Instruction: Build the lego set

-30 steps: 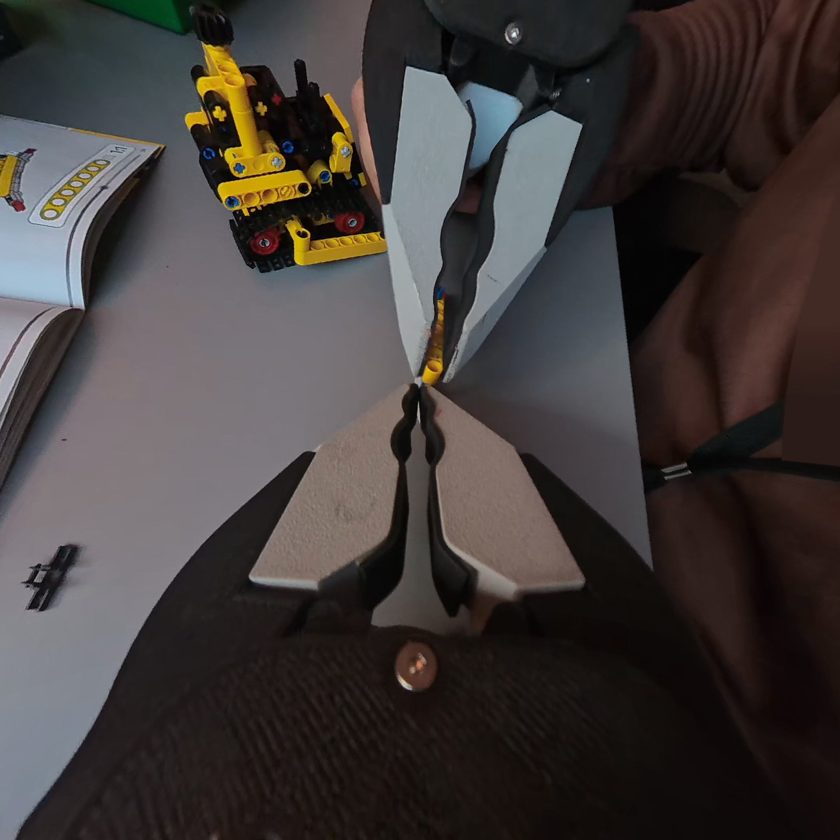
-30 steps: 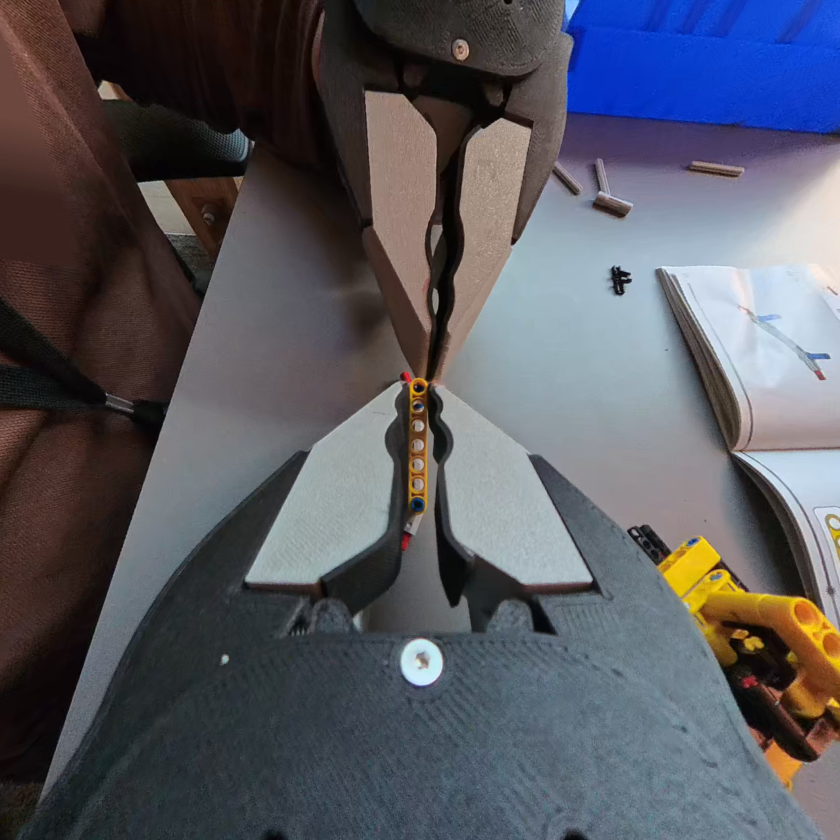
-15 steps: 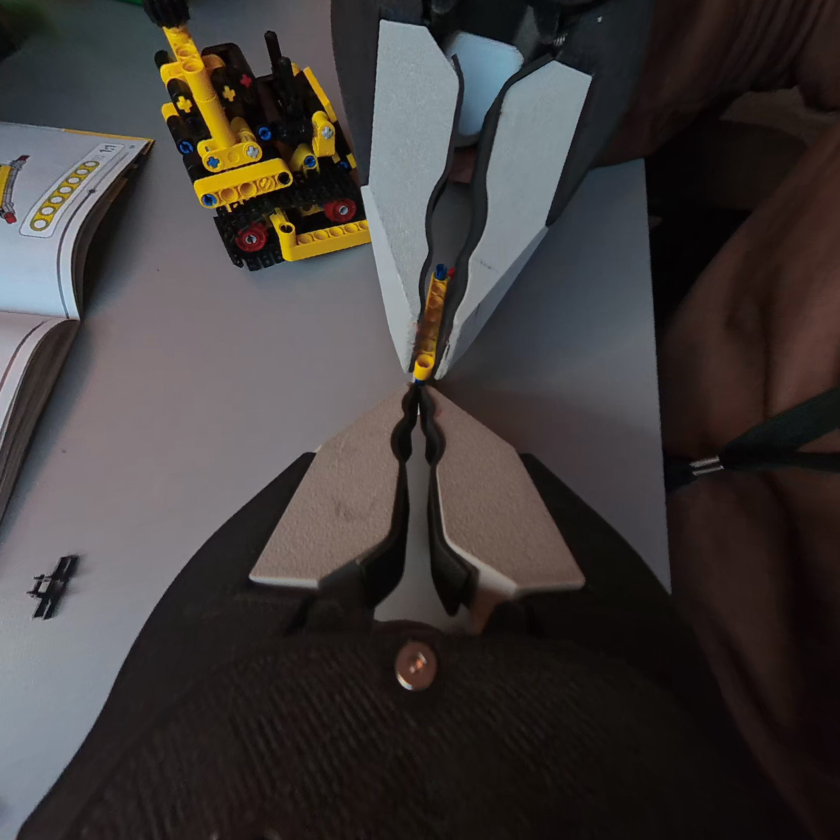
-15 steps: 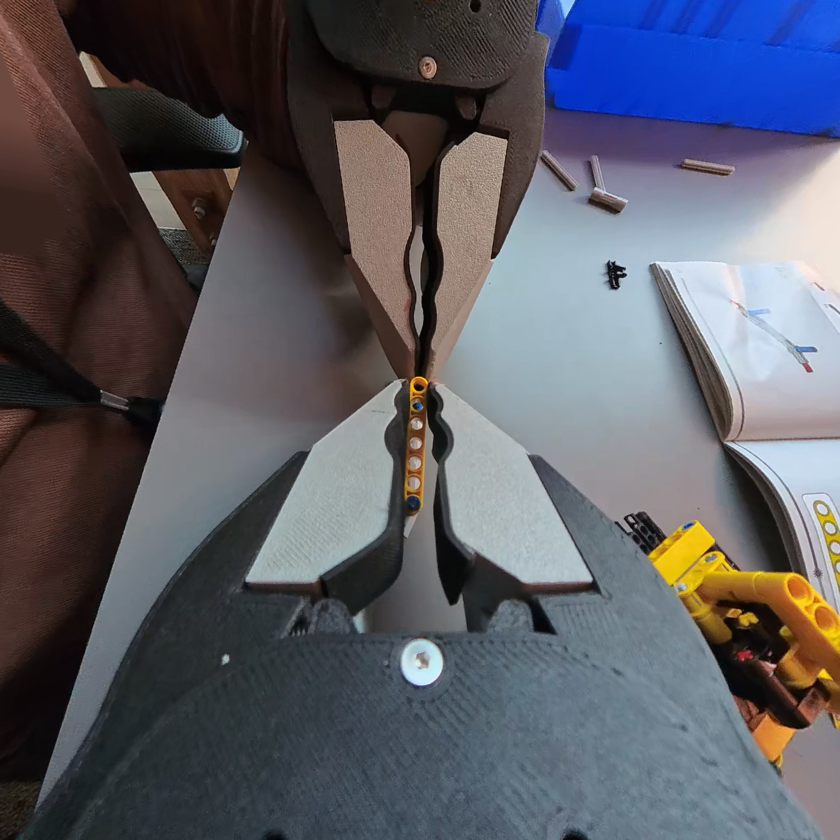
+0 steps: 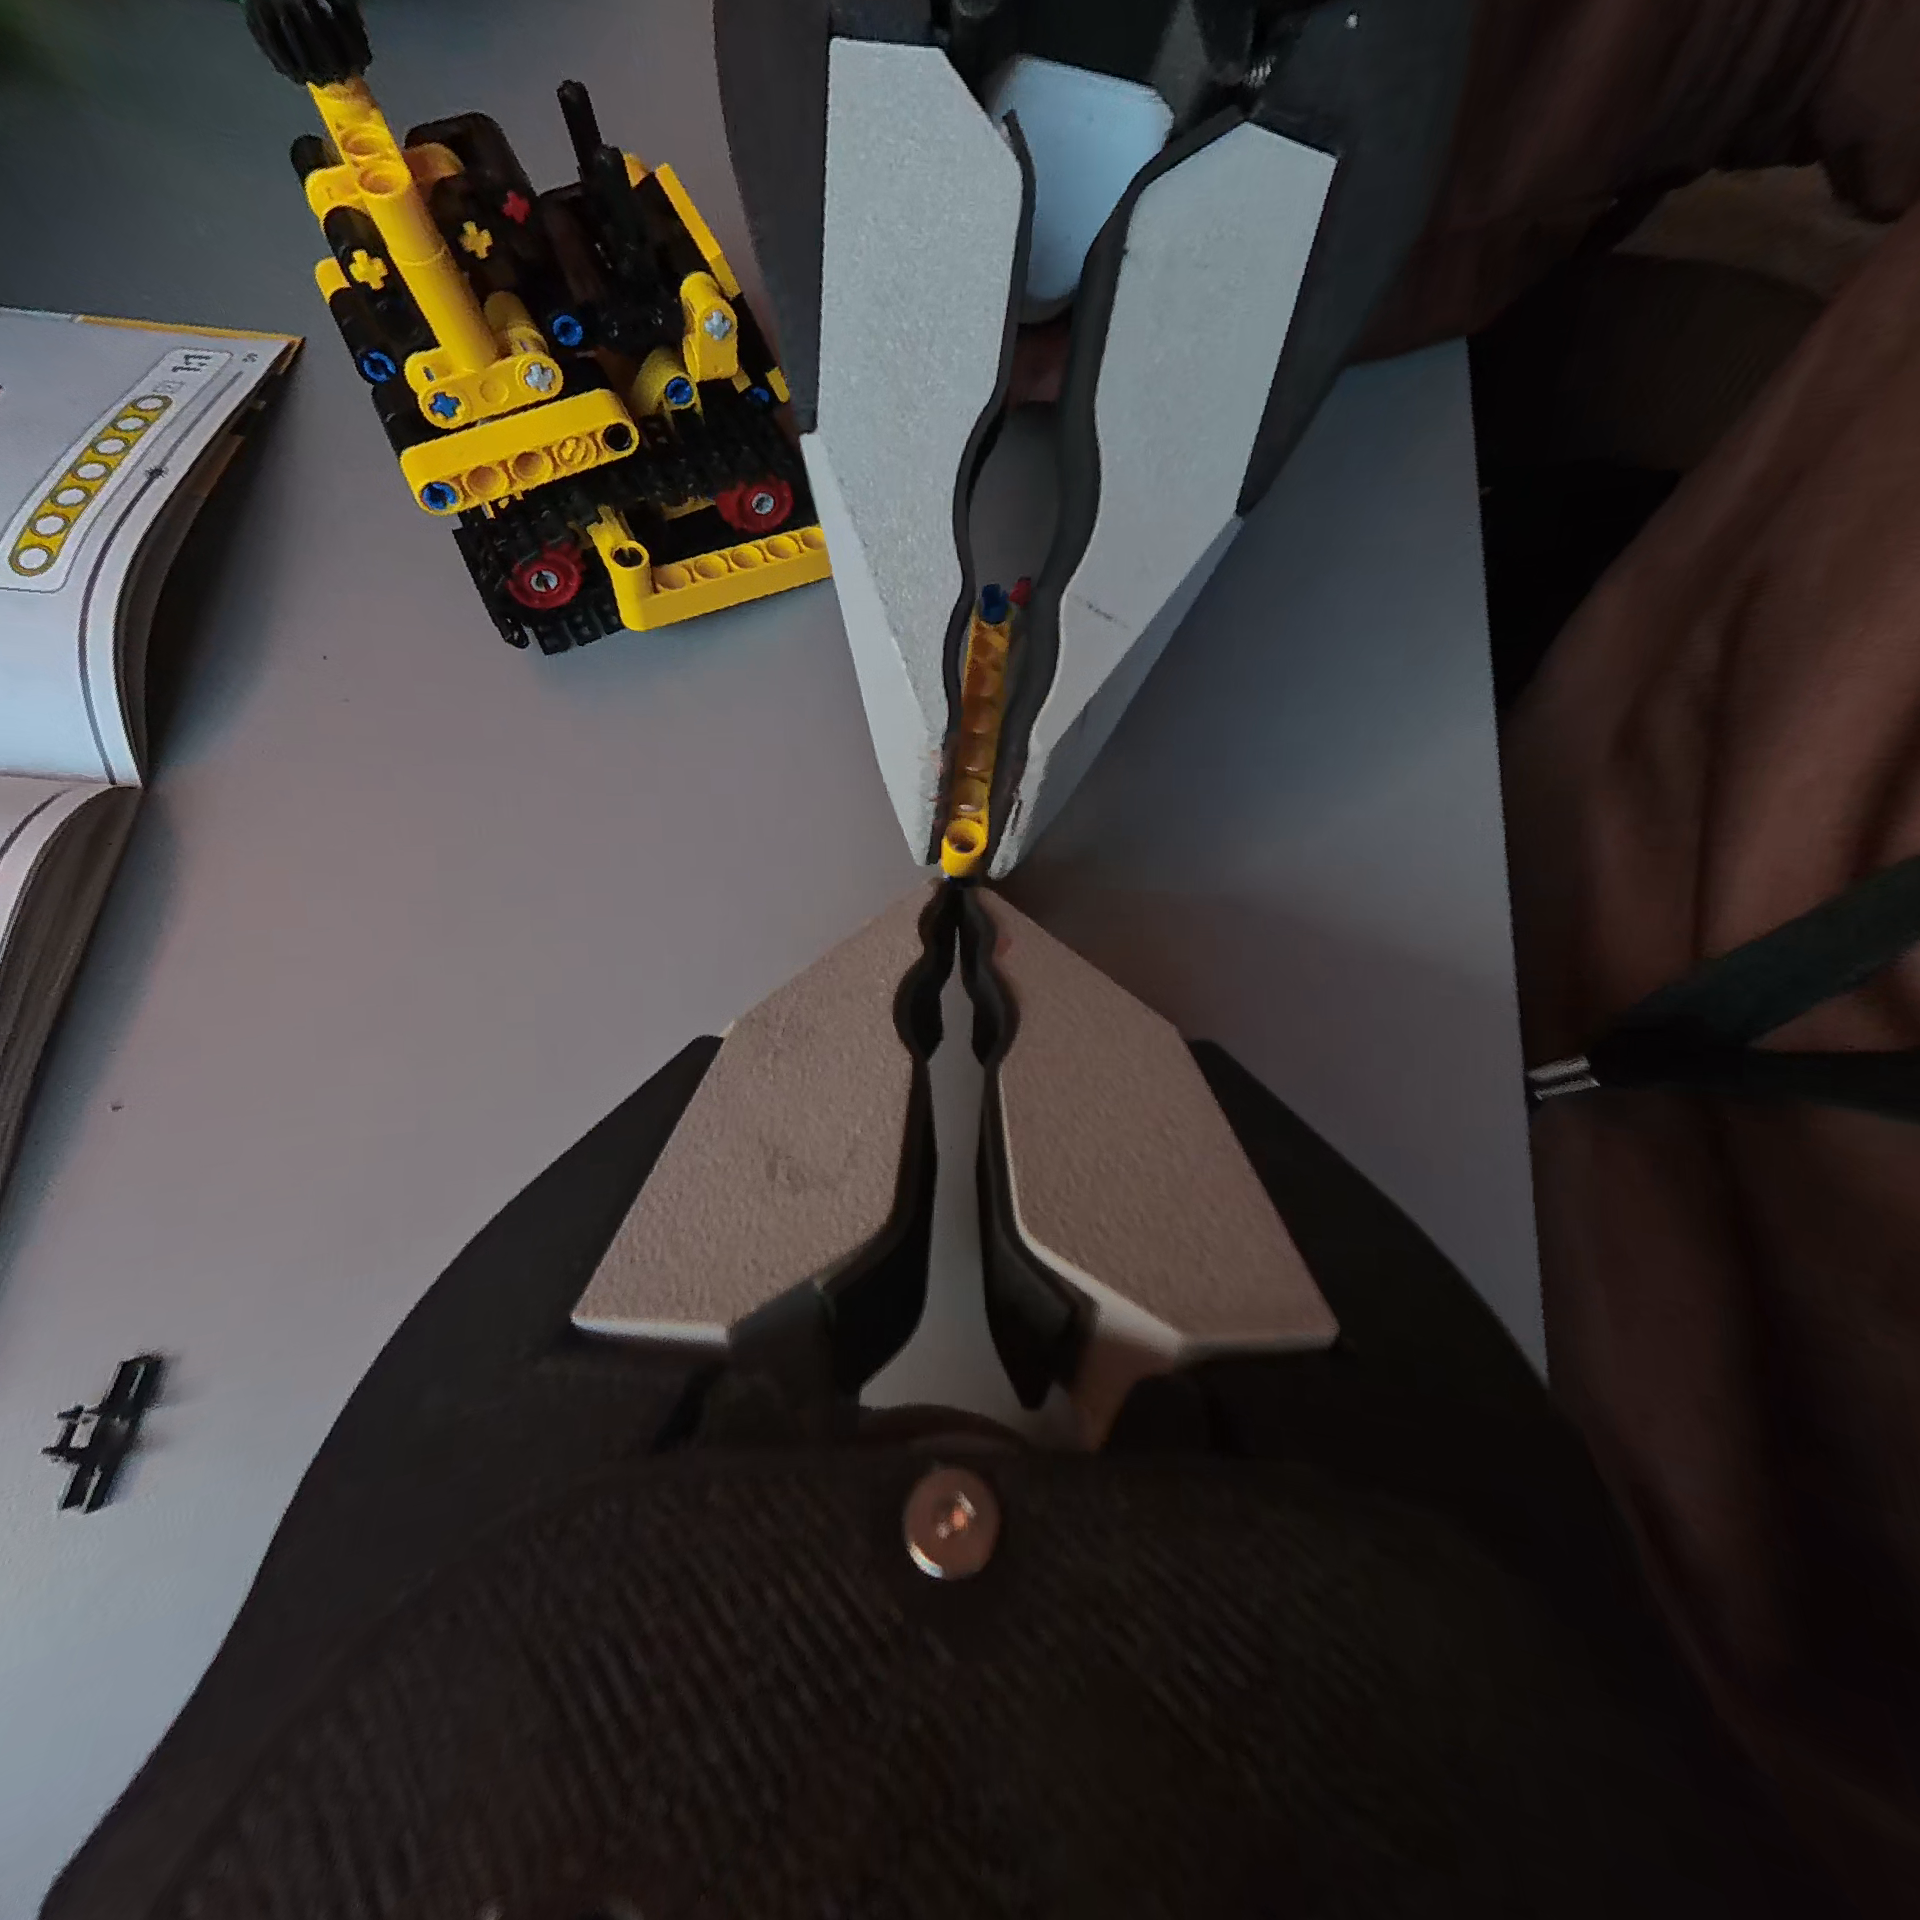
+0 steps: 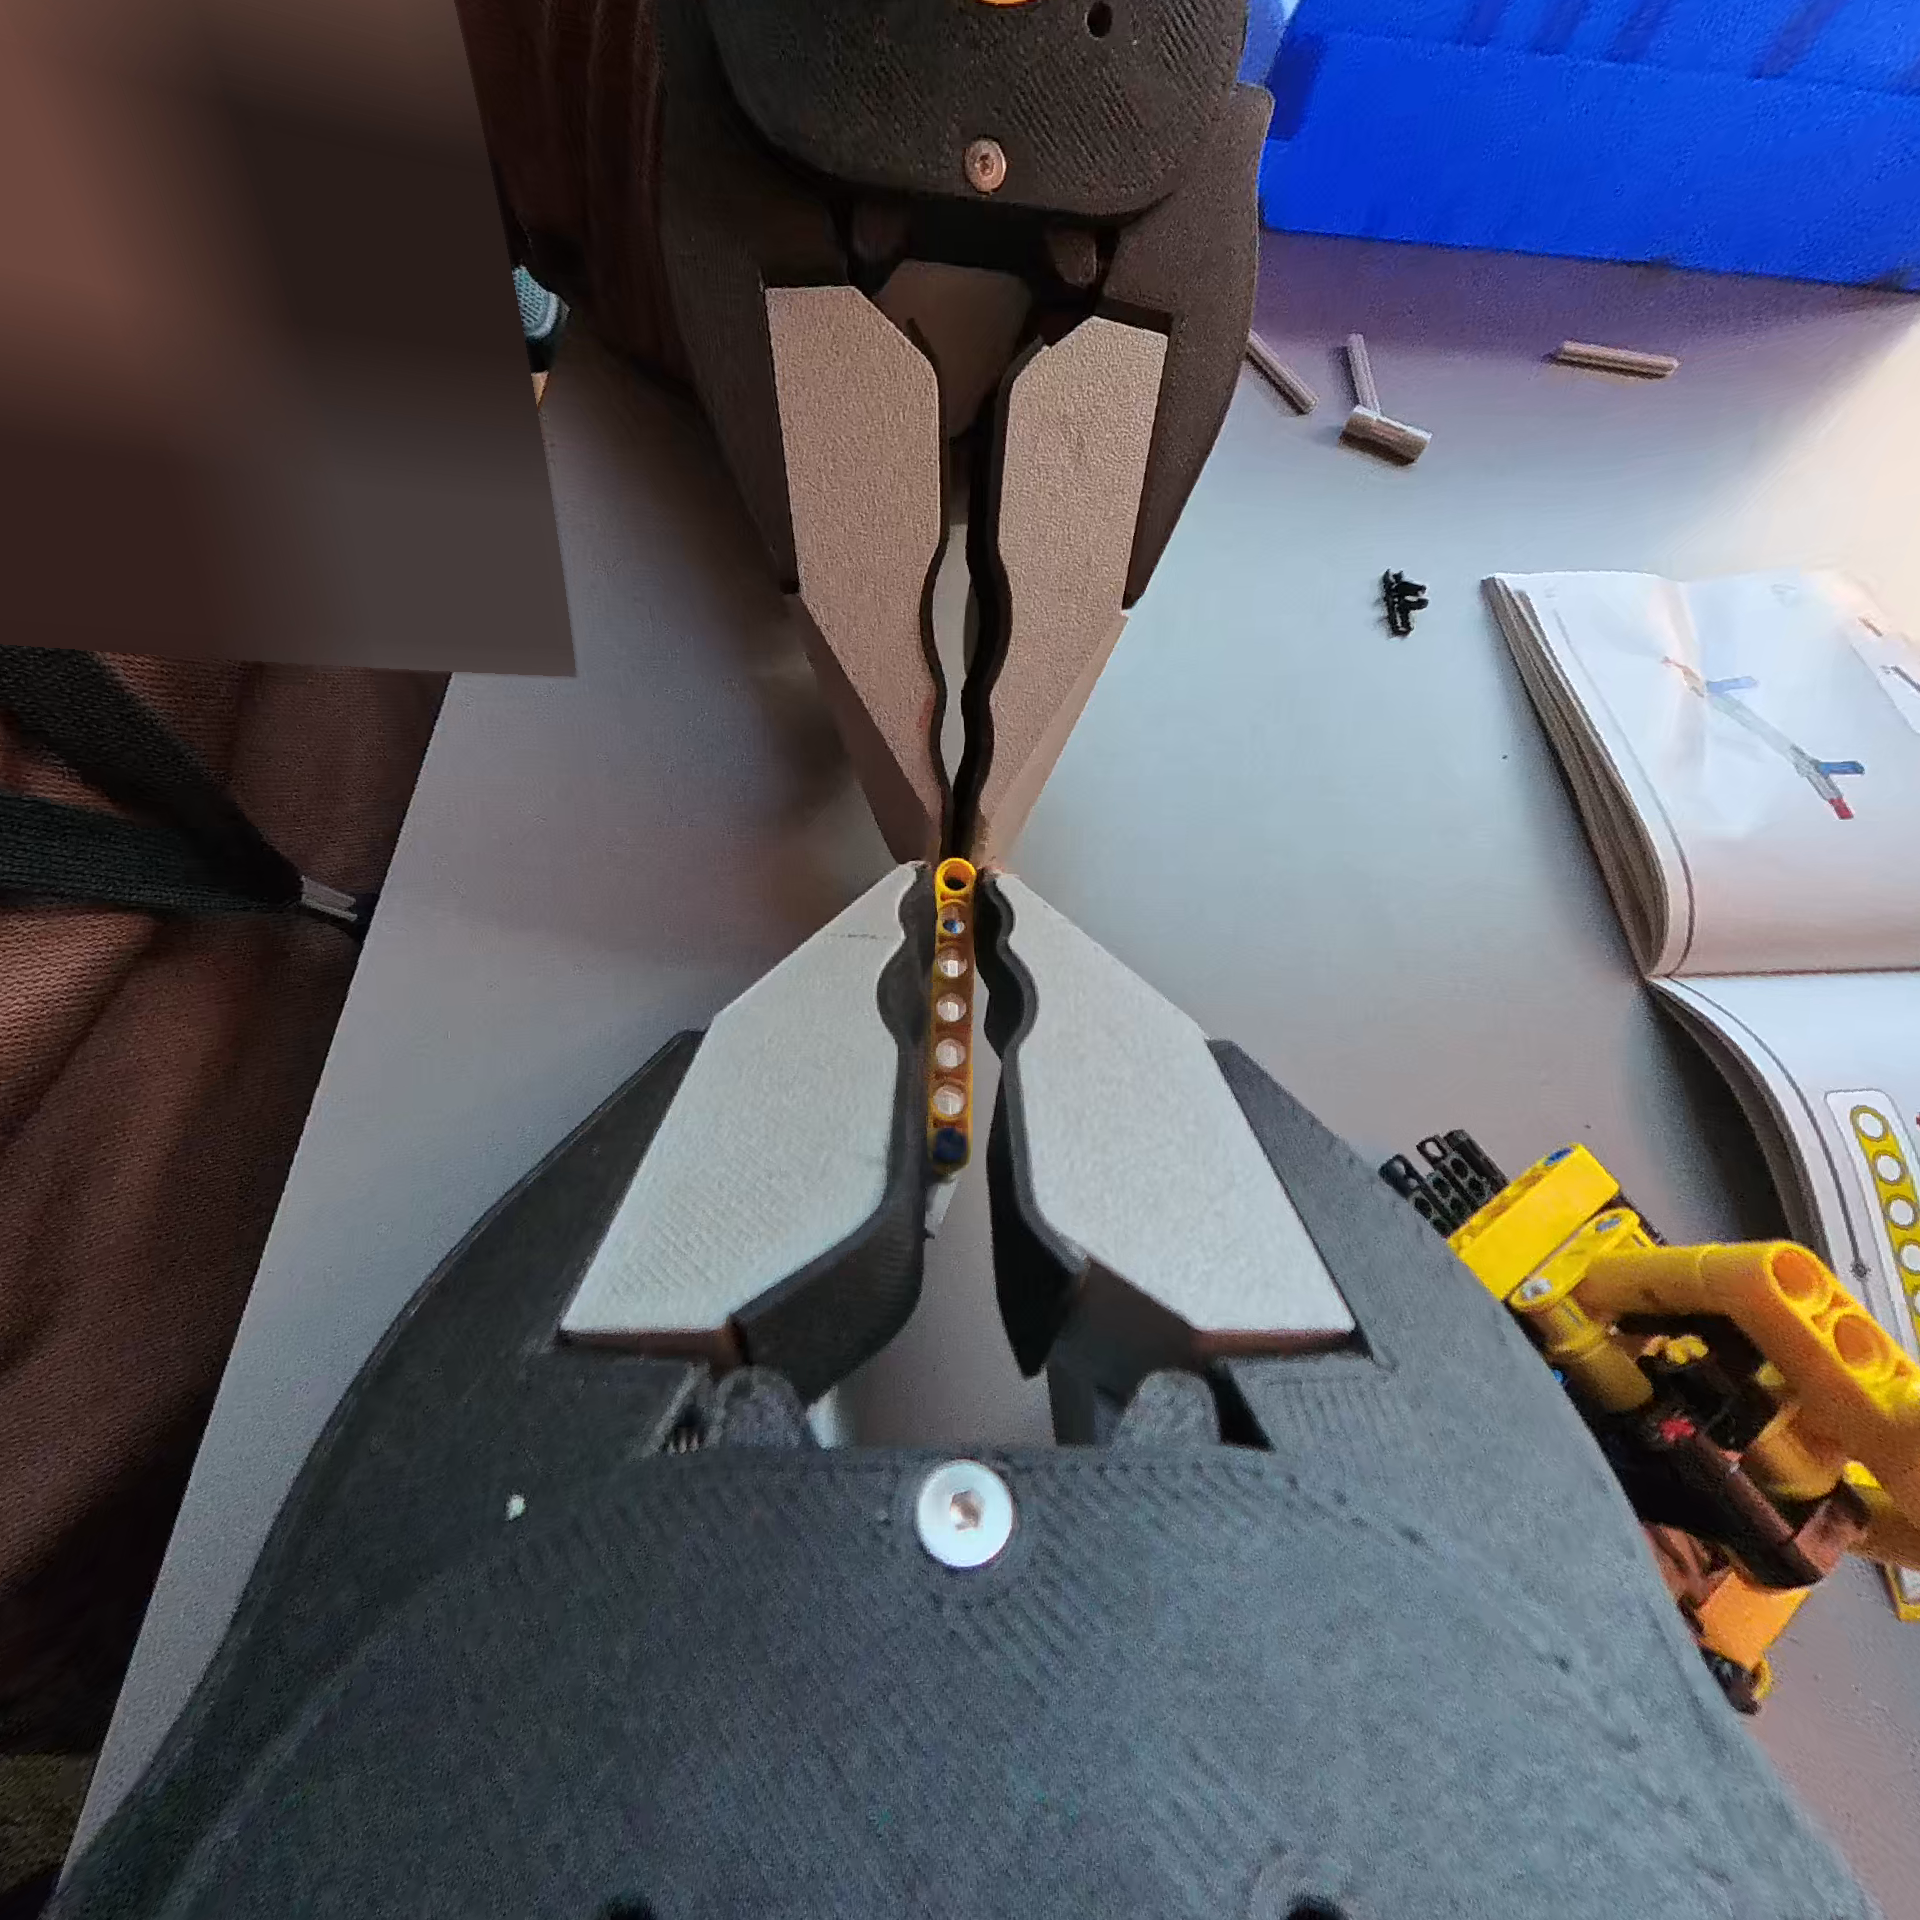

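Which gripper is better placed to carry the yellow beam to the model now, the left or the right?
Right. The right gripper is shut on the yellow beam; the left gripper is shut and only meets the beam's tip. The model stands nearby.

Each camera sits just behind its own fingers, angled down at the grey table – close in. They face each other; both catch the model and booklet, probably one black piece.
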`<action>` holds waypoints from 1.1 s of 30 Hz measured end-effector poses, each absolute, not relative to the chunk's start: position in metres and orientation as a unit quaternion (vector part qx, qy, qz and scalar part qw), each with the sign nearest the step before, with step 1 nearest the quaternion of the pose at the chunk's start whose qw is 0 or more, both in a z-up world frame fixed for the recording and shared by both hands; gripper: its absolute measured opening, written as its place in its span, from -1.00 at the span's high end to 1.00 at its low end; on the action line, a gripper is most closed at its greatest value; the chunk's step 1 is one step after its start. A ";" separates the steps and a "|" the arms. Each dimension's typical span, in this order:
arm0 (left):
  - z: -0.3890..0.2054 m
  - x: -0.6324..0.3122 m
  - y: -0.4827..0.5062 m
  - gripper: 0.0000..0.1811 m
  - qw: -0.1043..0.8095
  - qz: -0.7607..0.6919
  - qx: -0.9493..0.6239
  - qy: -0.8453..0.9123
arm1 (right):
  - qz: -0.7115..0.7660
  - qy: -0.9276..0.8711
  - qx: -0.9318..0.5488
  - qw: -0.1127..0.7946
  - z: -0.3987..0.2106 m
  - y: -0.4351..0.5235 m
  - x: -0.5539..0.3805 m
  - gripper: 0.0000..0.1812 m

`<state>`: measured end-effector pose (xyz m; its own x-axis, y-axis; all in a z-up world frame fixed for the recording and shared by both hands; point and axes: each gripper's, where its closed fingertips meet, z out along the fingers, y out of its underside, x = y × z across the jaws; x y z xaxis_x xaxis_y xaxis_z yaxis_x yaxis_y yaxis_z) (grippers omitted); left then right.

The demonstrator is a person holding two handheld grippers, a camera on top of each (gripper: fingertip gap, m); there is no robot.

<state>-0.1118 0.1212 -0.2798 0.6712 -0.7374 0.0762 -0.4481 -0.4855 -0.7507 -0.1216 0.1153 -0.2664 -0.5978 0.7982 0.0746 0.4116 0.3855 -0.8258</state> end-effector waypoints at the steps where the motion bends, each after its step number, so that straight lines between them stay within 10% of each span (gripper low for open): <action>1: -0.280 -0.111 0.121 1.00 0.364 -0.199 -0.838 0.354 | 0.405 -0.797 -0.380 0.239 -0.266 0.115 -0.121 0.95; 33: -0.280 -0.099 0.129 1.00 0.377 -0.172 -0.833 0.366 | 0.386 -0.809 -0.381 0.225 -0.268 0.122 -0.109 0.94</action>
<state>-0.0991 0.1290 -0.2796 0.6732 -0.7394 0.0118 -0.4795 -0.4486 -0.7542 -0.1092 0.1223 -0.2675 -0.6076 0.7912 0.0695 0.4432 0.4104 -0.7970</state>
